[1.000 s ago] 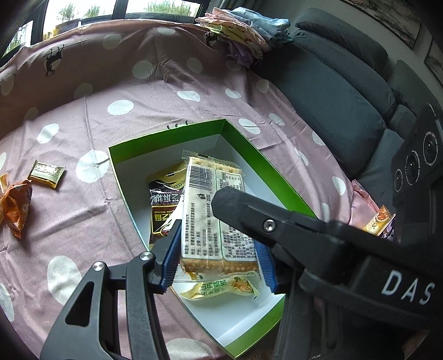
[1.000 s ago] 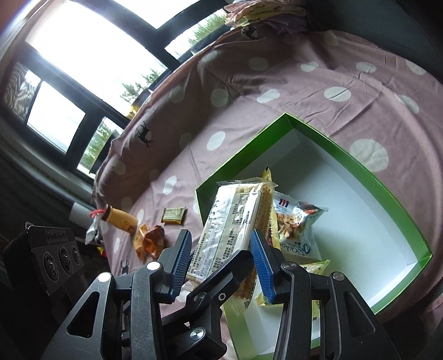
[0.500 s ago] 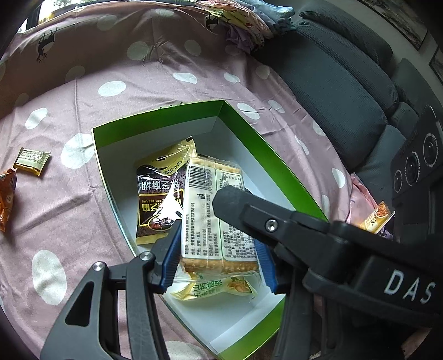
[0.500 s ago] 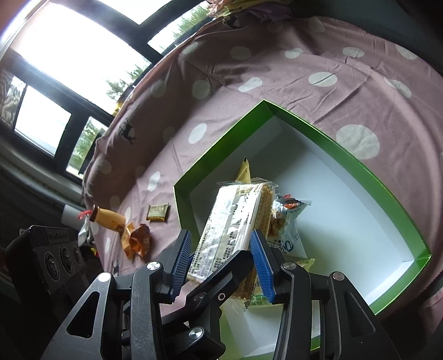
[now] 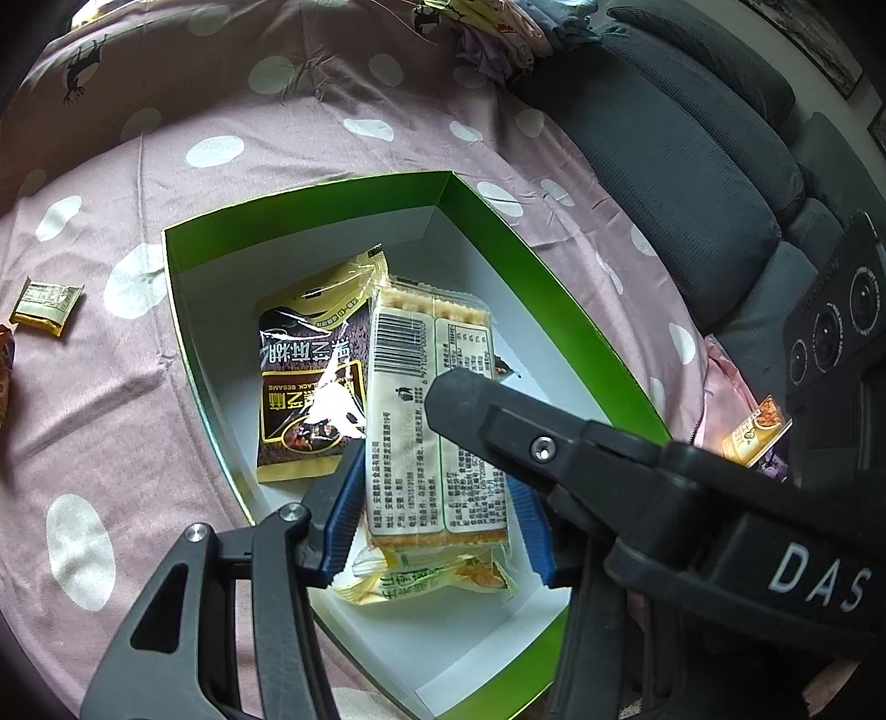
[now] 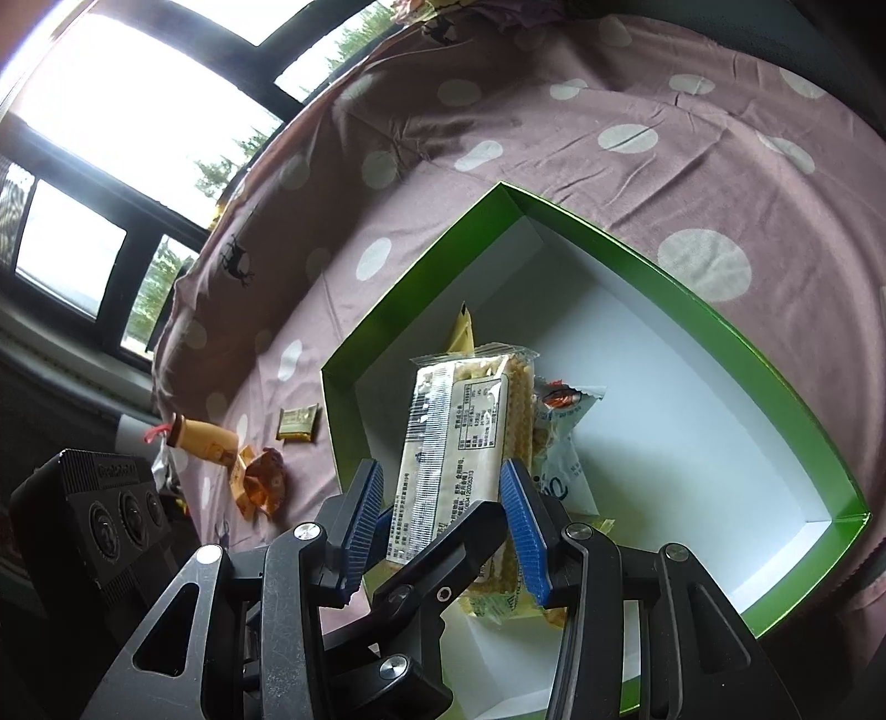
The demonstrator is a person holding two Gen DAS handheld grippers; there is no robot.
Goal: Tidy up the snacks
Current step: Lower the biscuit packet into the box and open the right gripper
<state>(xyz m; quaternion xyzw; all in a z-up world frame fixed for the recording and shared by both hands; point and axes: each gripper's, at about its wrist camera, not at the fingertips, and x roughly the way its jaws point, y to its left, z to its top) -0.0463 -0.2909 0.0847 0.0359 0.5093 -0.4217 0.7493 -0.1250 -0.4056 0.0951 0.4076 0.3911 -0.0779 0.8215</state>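
A green box with a white inside (image 5: 310,194) (image 6: 692,310) lies on the pink dotted cloth. My left gripper (image 5: 437,515) is shut on a clear pack of crackers (image 5: 432,410) and holds it over the box. The right gripper (image 6: 443,520) frames the same cracker pack (image 6: 459,437), its blue pads (image 6: 520,520) apart from the pack's sides. In the box lie a black sesame packet (image 5: 315,382), a yellow packet (image 5: 432,581) and a white peanut bag (image 6: 559,443).
On the cloth outside the box lie a small gold packet (image 5: 47,304) (image 6: 299,423), an orange wrapper (image 6: 263,482) and a small tan bottle (image 6: 202,443). A grey sofa (image 5: 692,155) stands to the right, with folded clothes (image 5: 498,33) at the far end.
Both grippers have moved forward and lower over the box with the cracker pack; the box now fills more of both views. The sesame packet has come into full view.
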